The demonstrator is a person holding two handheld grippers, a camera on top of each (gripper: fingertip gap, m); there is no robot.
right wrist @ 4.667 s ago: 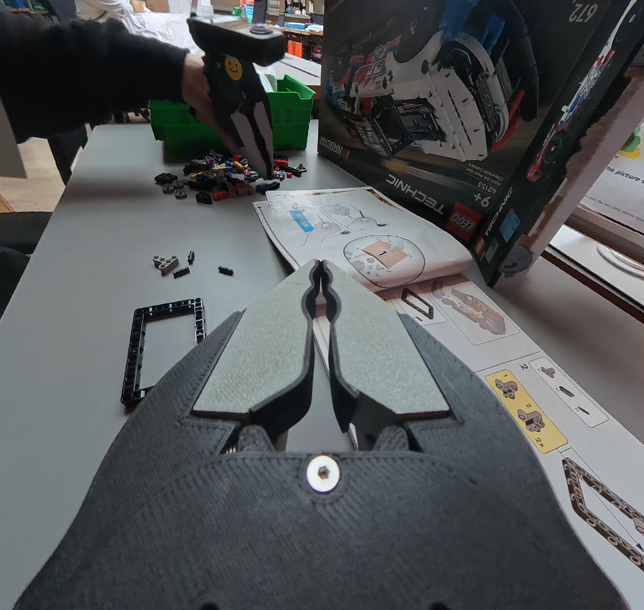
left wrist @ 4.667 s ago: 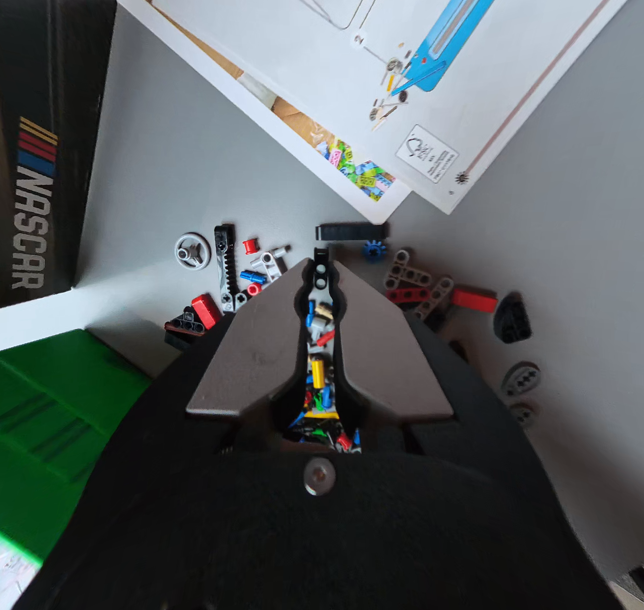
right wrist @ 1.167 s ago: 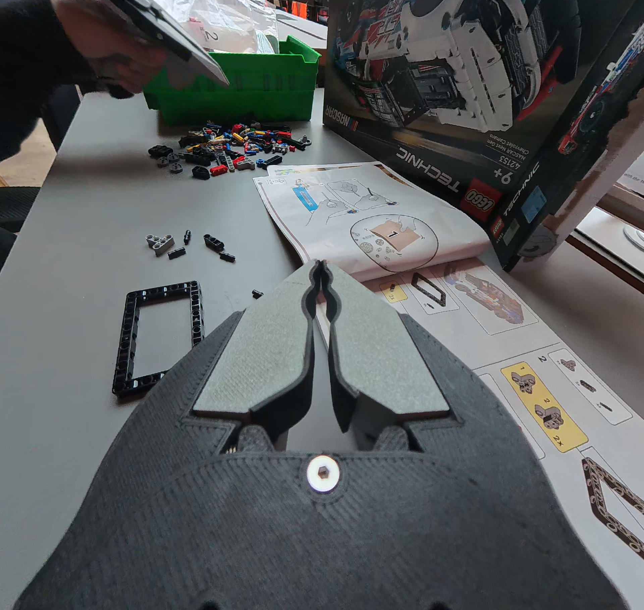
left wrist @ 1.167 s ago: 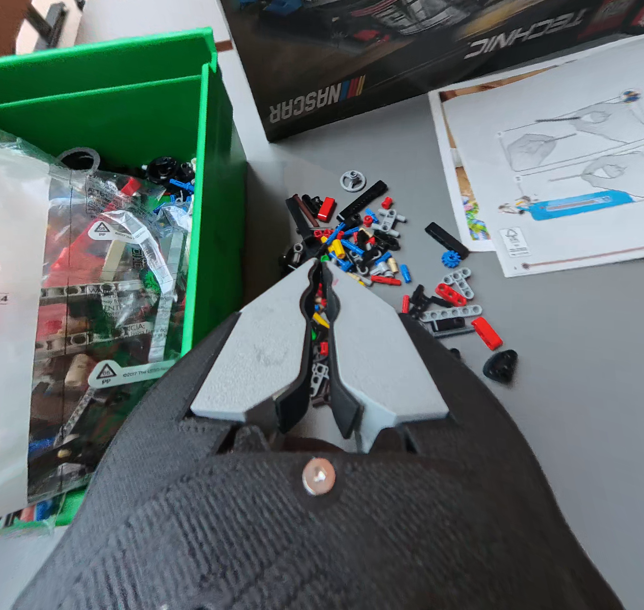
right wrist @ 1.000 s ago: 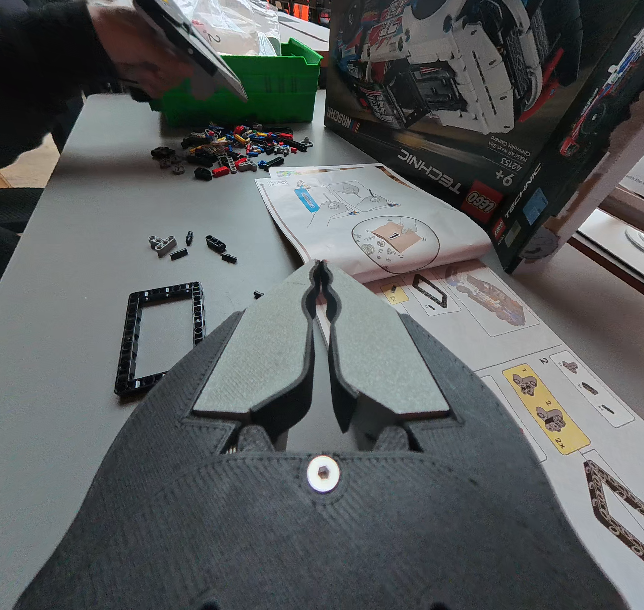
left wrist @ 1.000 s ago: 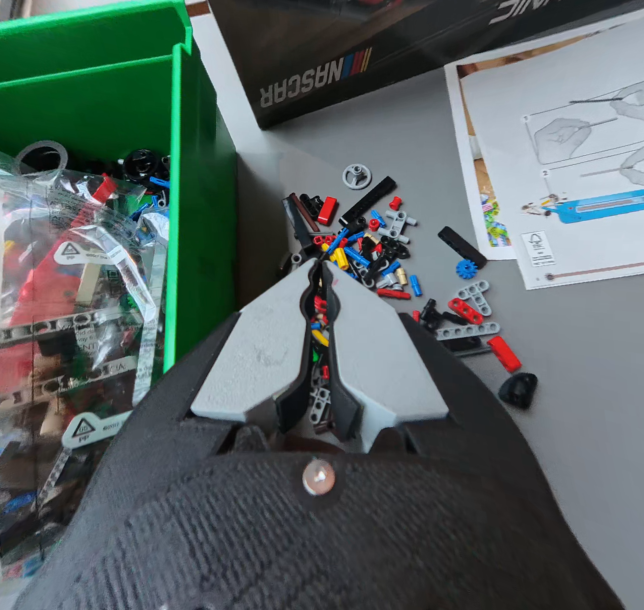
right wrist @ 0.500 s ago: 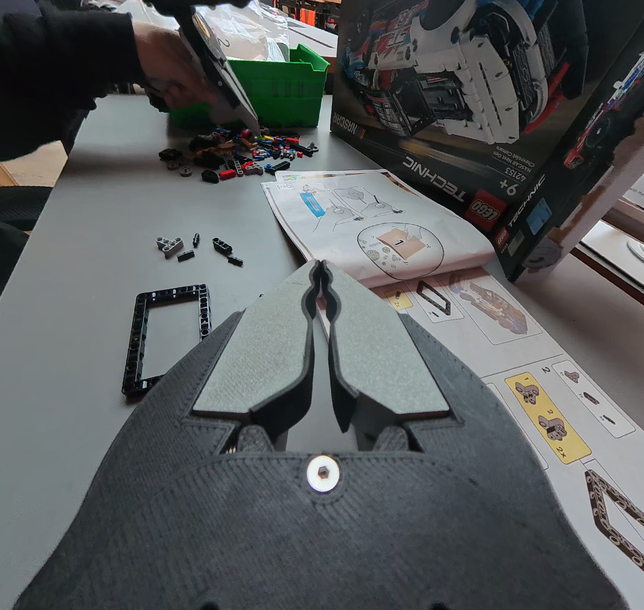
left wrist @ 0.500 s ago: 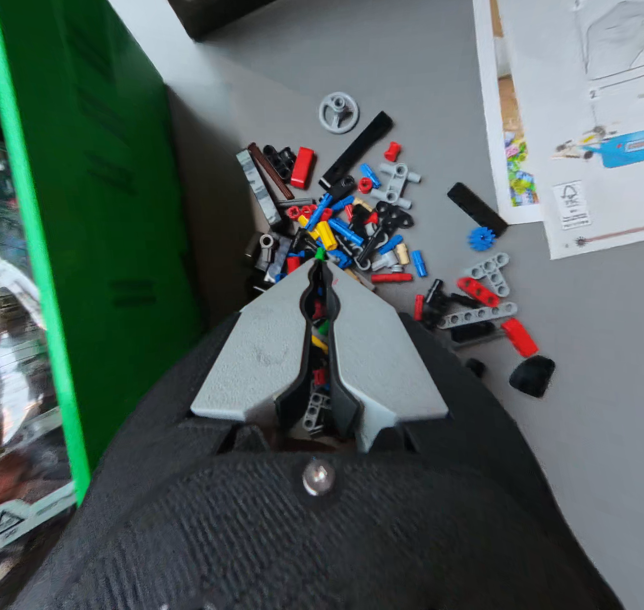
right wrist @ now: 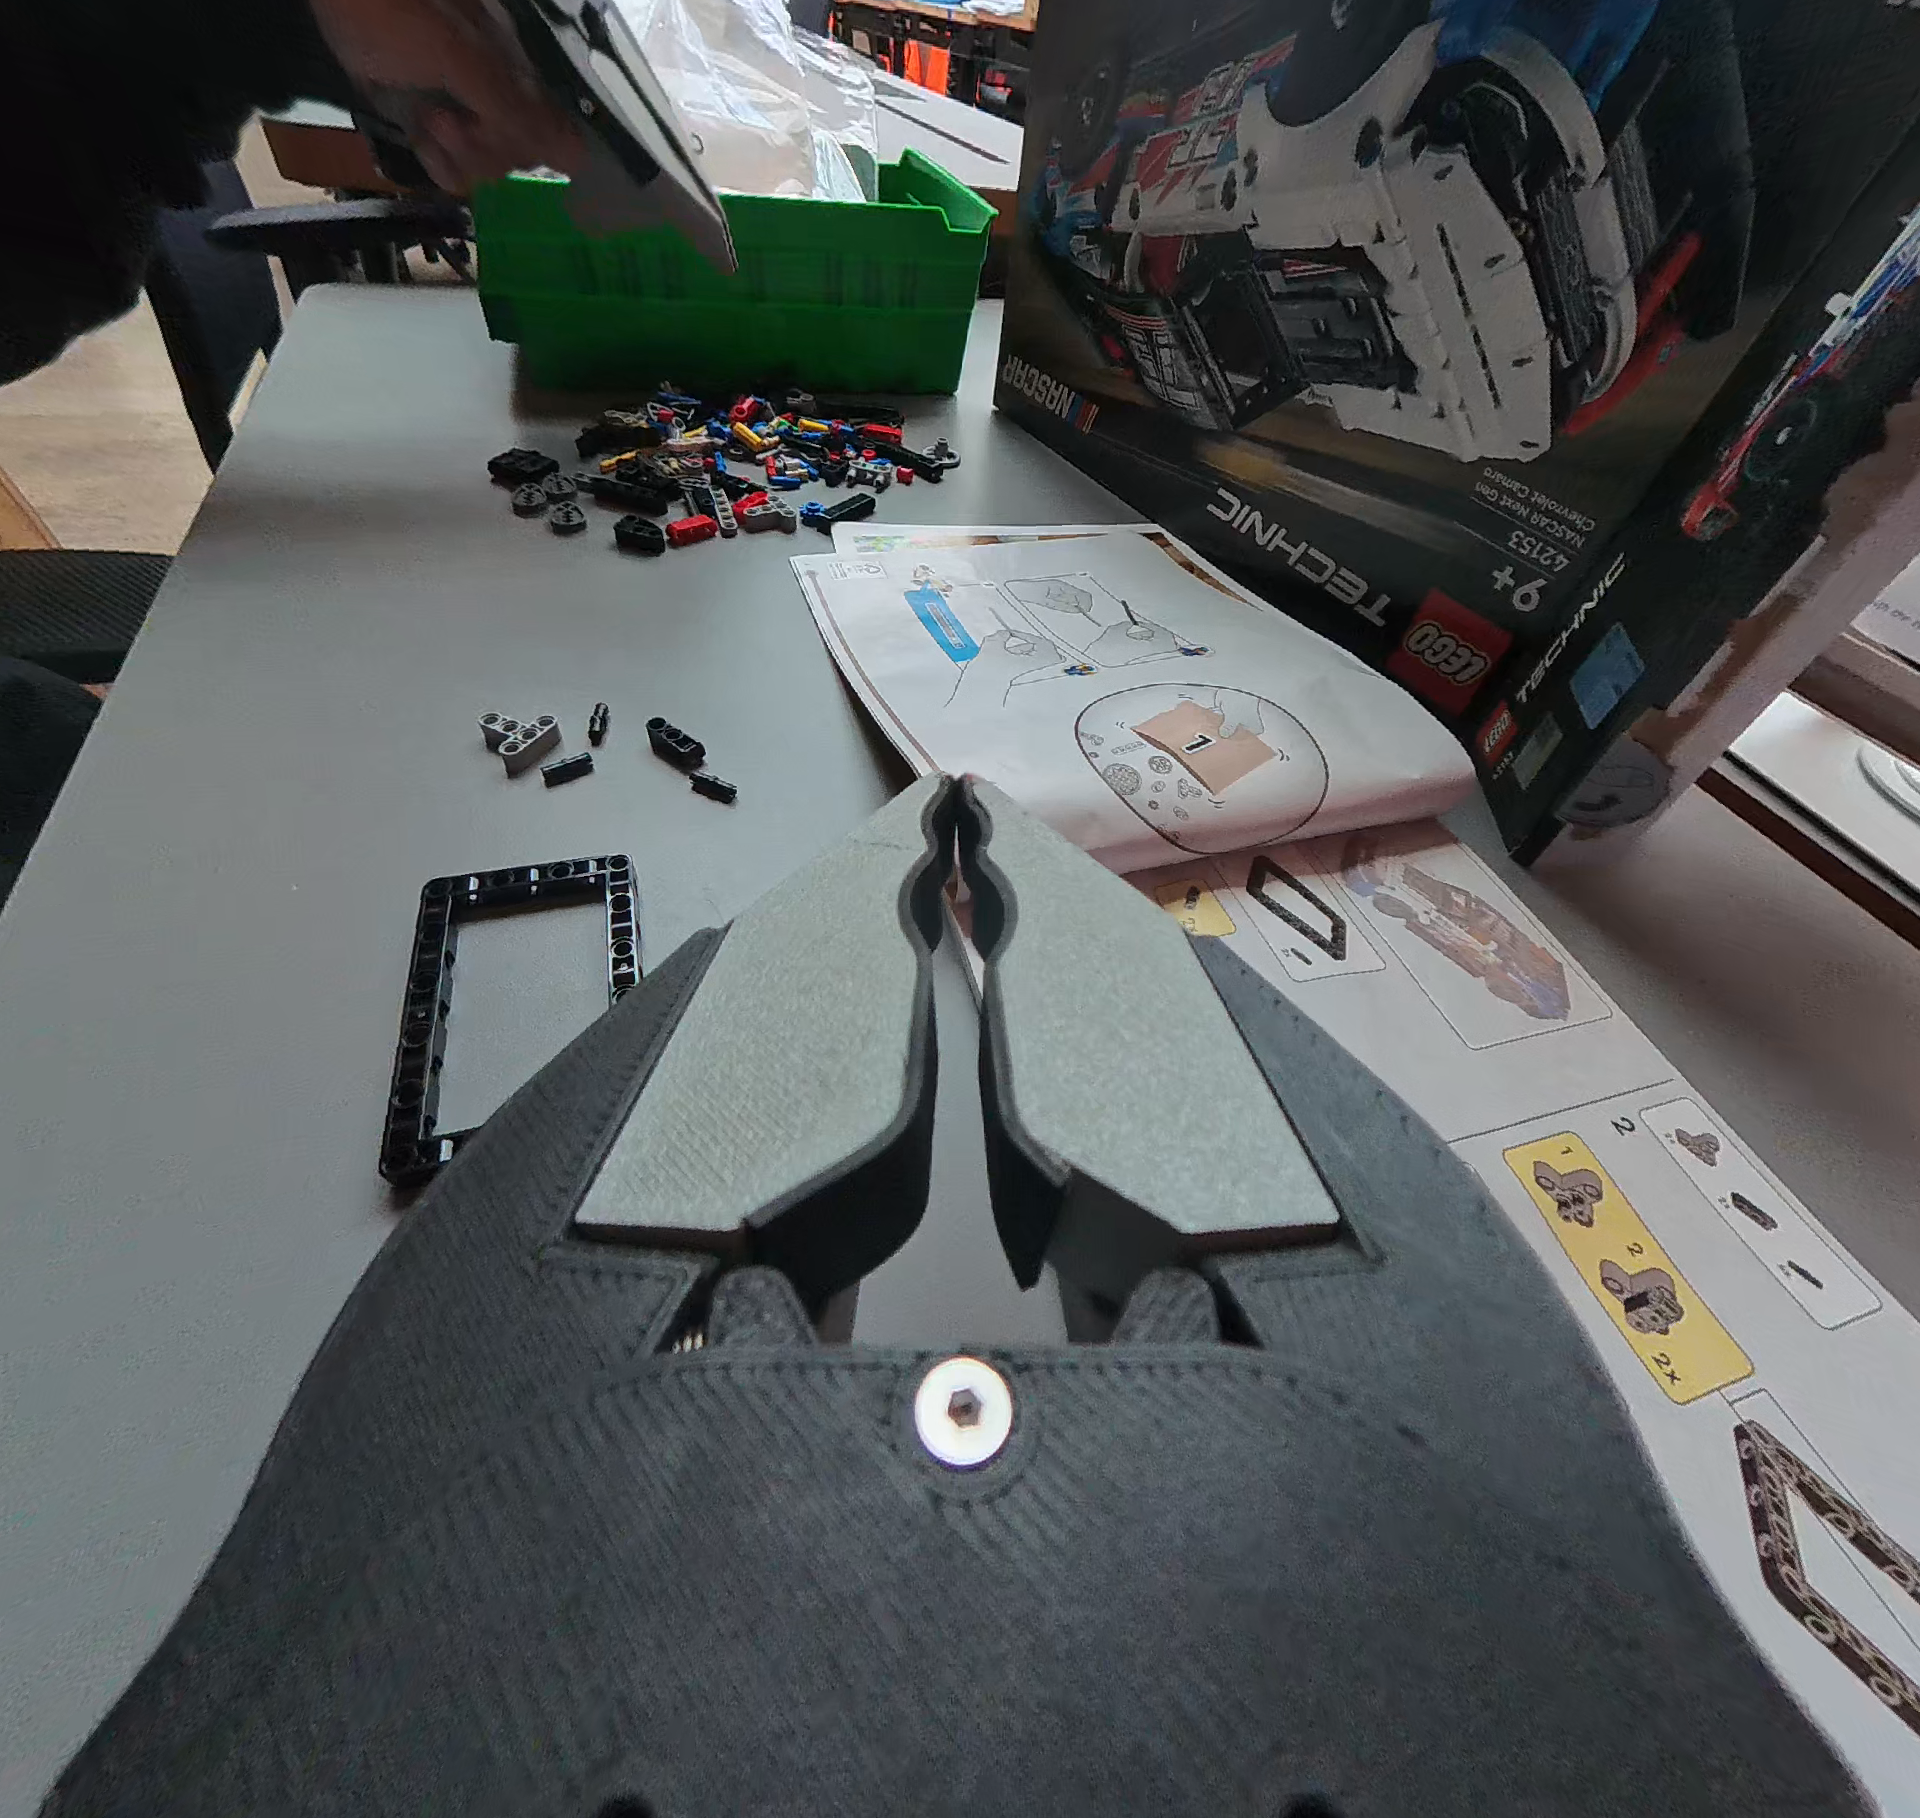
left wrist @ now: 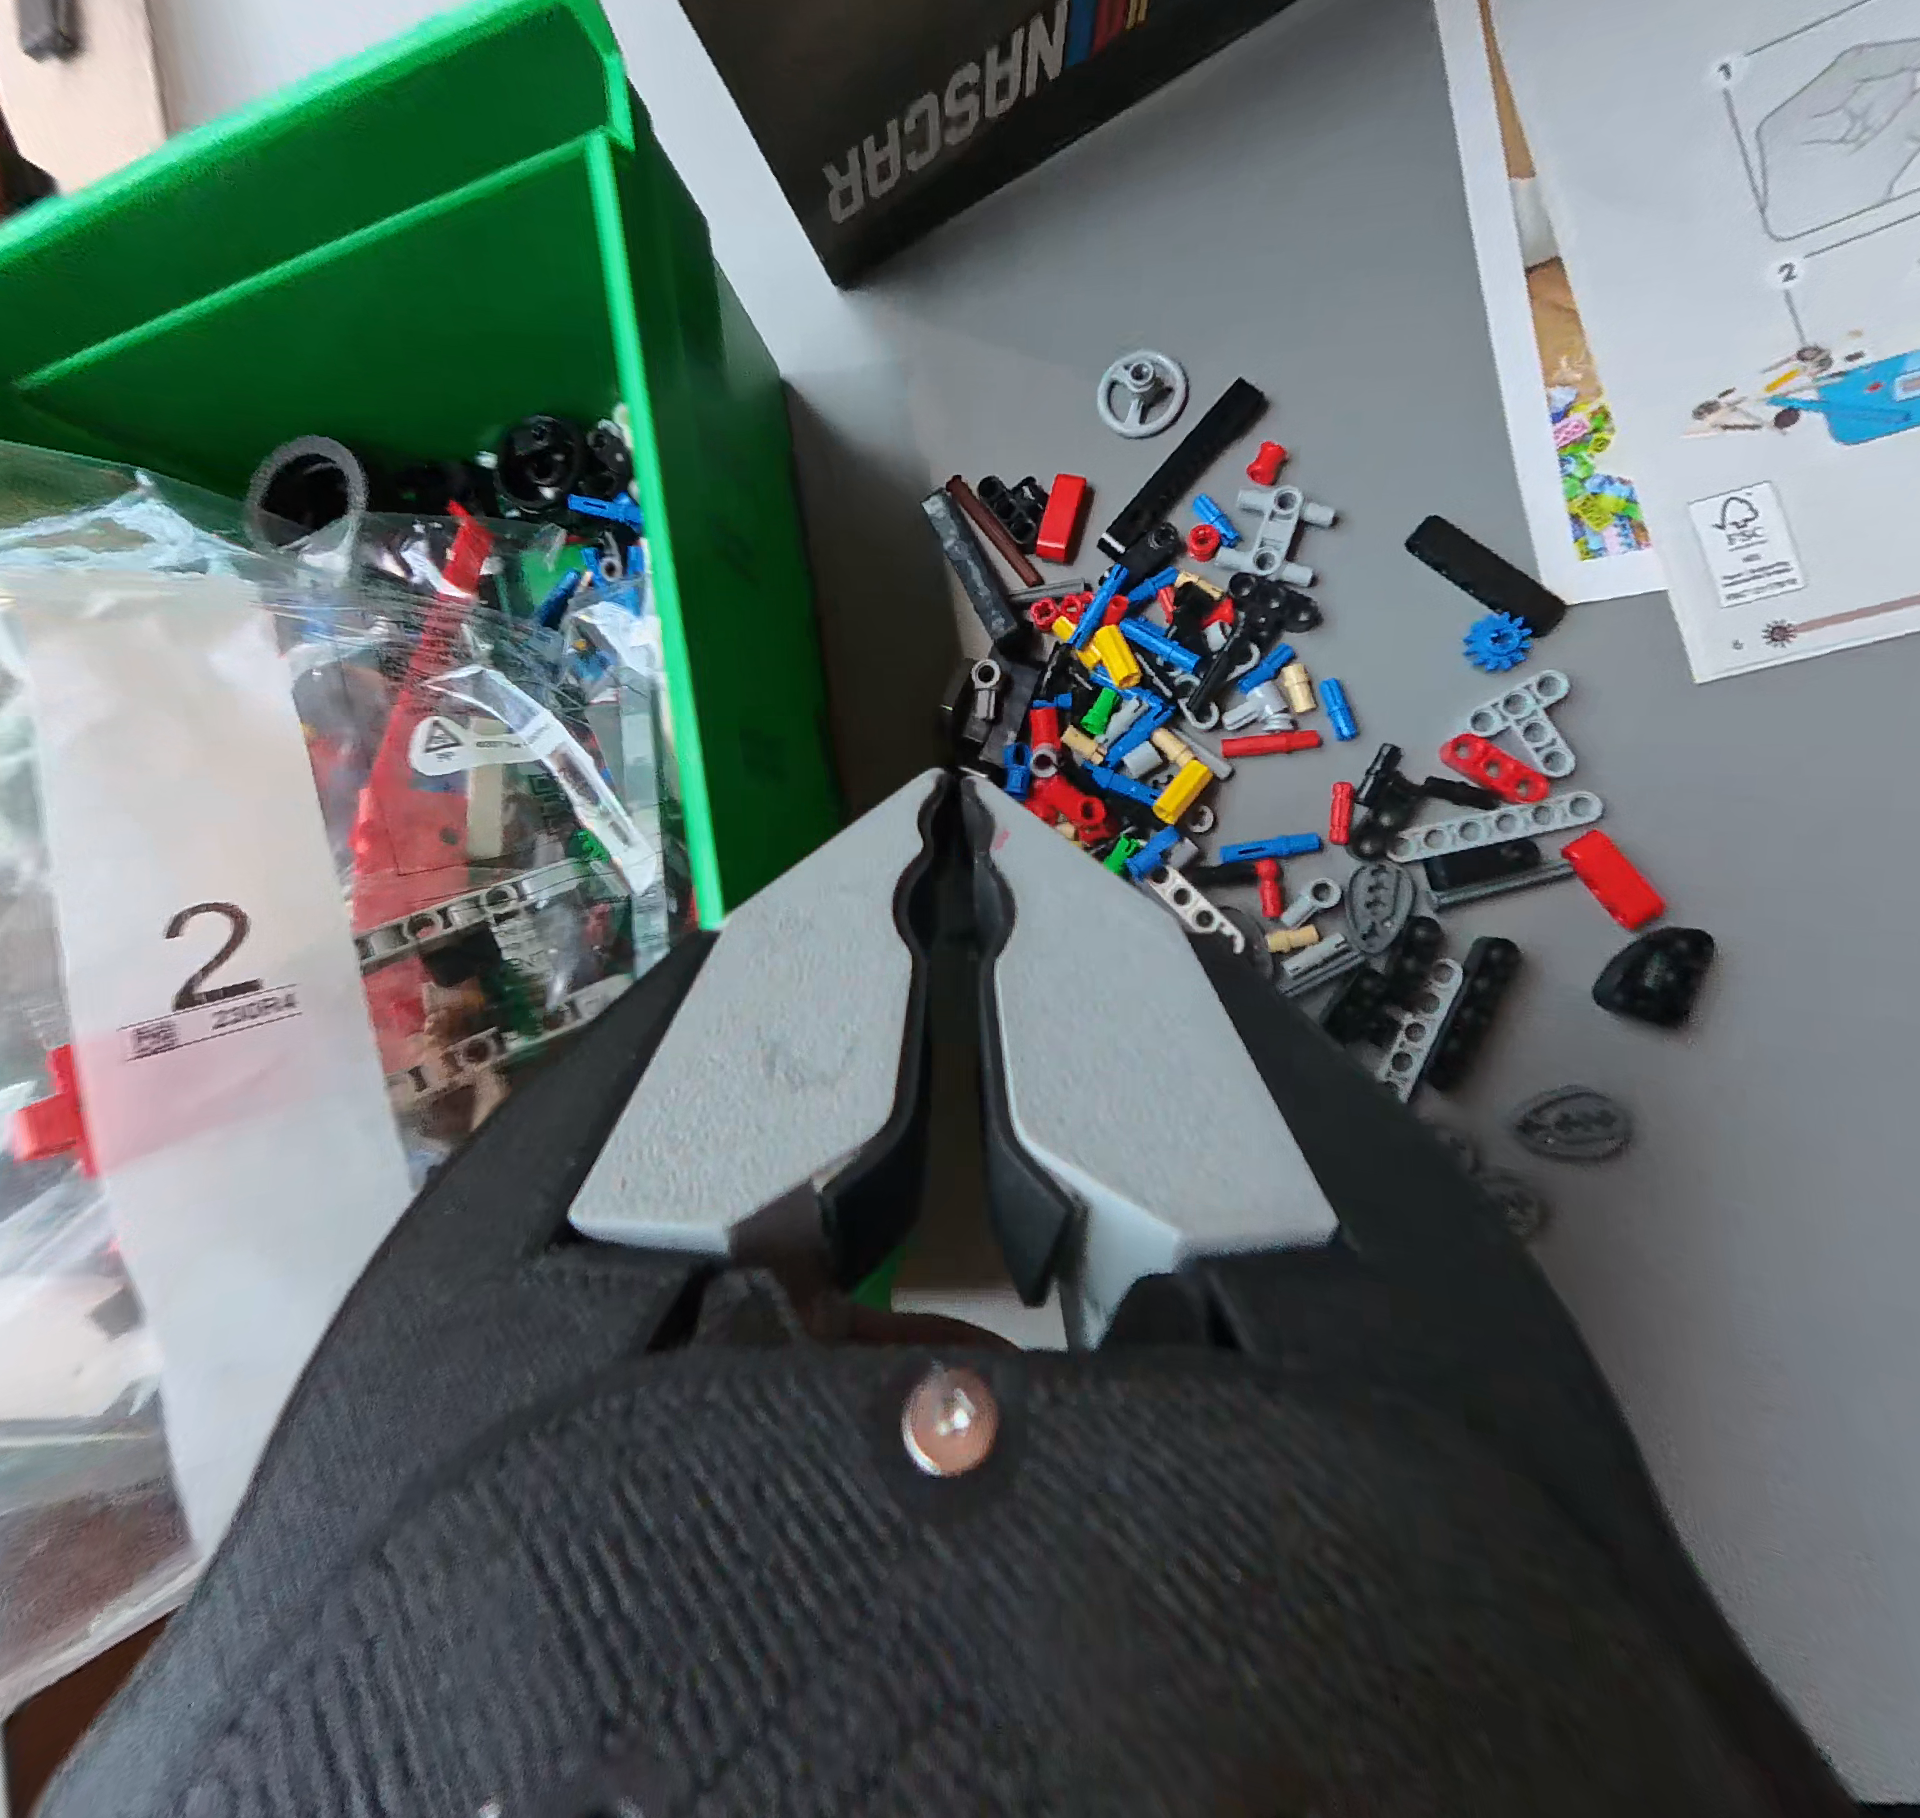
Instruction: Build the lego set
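Observation:
A pile of small coloured lego pieces (left wrist: pixel 1174 708) lies on the grey table beside the green bin; it also shows in the right wrist view (right wrist: pixel 727 464). My left gripper (left wrist: pixel 951 781) is shut and empty, and it hovers above the pile's near-left edge; in the right wrist view it (right wrist: pixel 717 246) hangs in front of the bin, held by a hand. My right gripper (right wrist: pixel 954 792) is shut and empty, low over the table by the open instruction booklet (right wrist: pixel 1143 688). A black rectangular frame (right wrist: pixel 520 999) lies to its left. Beyond that lie several small grey and black parts (right wrist: pixel 603 740).
The green bin (left wrist: pixel 686 397) holds clear bags of parts (left wrist: pixel 468 781); it also shows in the right wrist view (right wrist: pixel 748 324). The dark set box (right wrist: pixel 1403 262) stands on the right behind the booklet. A booklet page (left wrist: pixel 1714 314) lies right of the pile. One gripper's finger ends stand about 40 cm off the other's.
My left gripper has lifted and swung back from close over the pile, so the bin's inside and the bags show again. My right gripper has stayed almost still.

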